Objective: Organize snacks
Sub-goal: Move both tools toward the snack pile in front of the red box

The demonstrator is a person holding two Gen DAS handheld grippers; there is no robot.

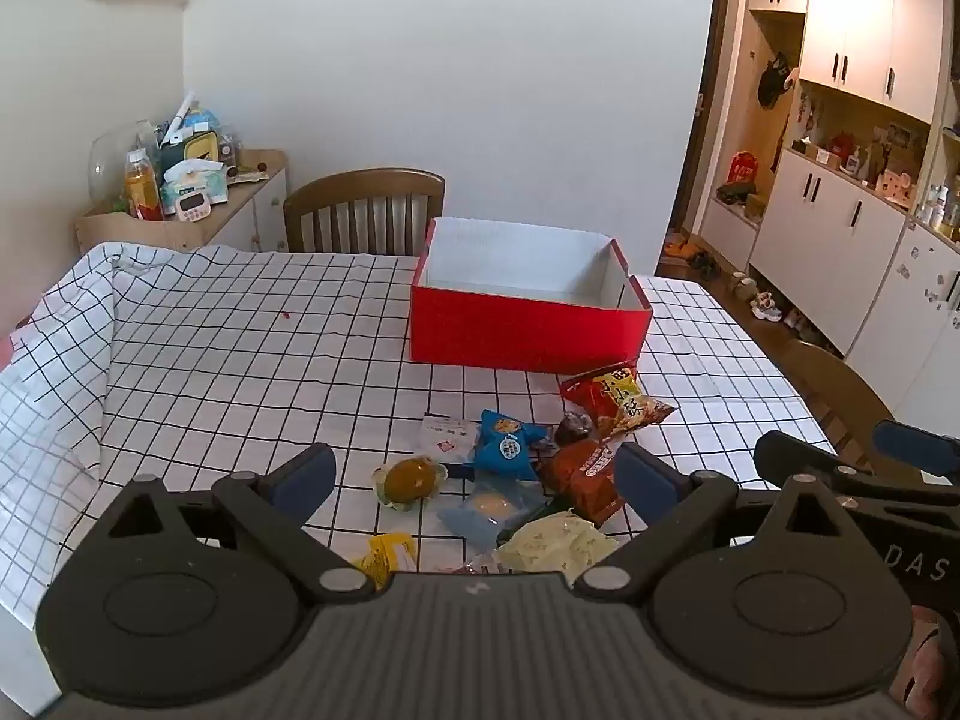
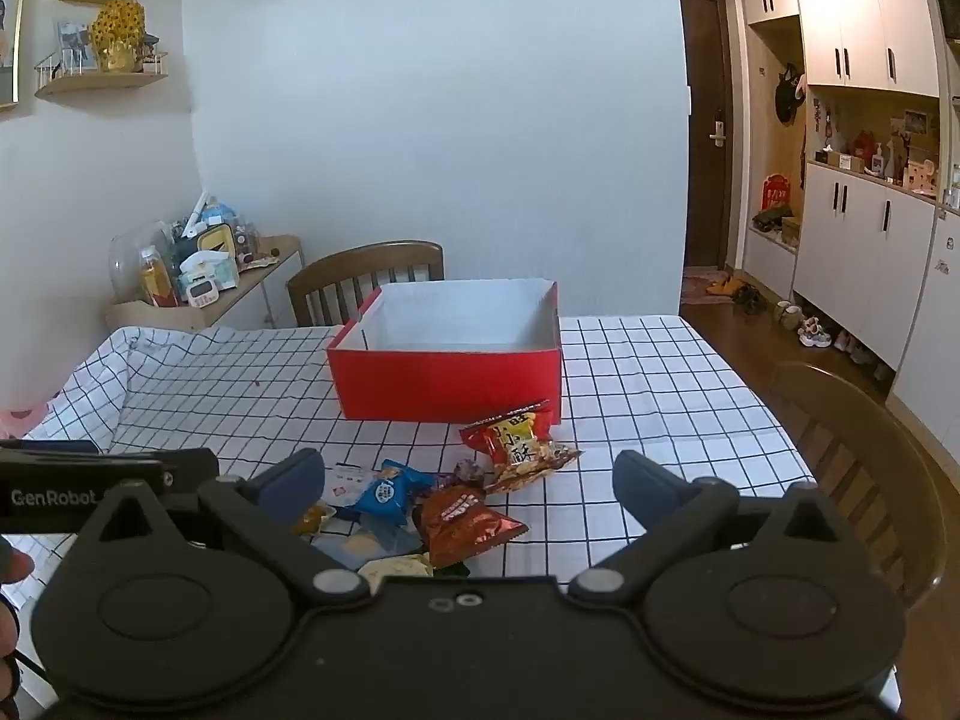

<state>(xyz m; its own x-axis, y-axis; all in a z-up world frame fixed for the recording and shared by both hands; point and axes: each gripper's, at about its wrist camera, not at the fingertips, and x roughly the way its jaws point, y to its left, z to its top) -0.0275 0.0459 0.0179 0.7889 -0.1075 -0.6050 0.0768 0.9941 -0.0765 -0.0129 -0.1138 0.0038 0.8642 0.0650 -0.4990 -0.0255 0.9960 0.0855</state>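
Note:
An open red box (image 1: pixel 528 324) (image 2: pixel 447 378) with a white inside stands on the checked tablecloth; it looks empty. In front of it lies a pile of snacks: a red-yellow packet (image 1: pixel 618 399) (image 2: pixel 519 447), a blue packet (image 1: pixel 507 444) (image 2: pixel 387 492), a red-brown packet (image 1: pixel 585 471) (image 2: pixel 462 519), a yellow round sweet (image 1: pixel 408 480), a pale cream packet (image 1: pixel 558 546). My left gripper (image 1: pixel 477 474) is open above the pile, holding nothing. My right gripper (image 2: pixel 468 480) is open above the pile, holding nothing; it also shows at the right of the left wrist view (image 1: pixel 852 462).
A wooden chair (image 1: pixel 366 210) stands behind the table, another (image 2: pixel 864 456) at the right side. A cluttered side cabinet (image 1: pixel 186 198) is at the back left. White cupboards (image 2: pixel 858 180) and shoes line the right wall. The cloth is bunched at the left edge (image 1: pixel 66 324).

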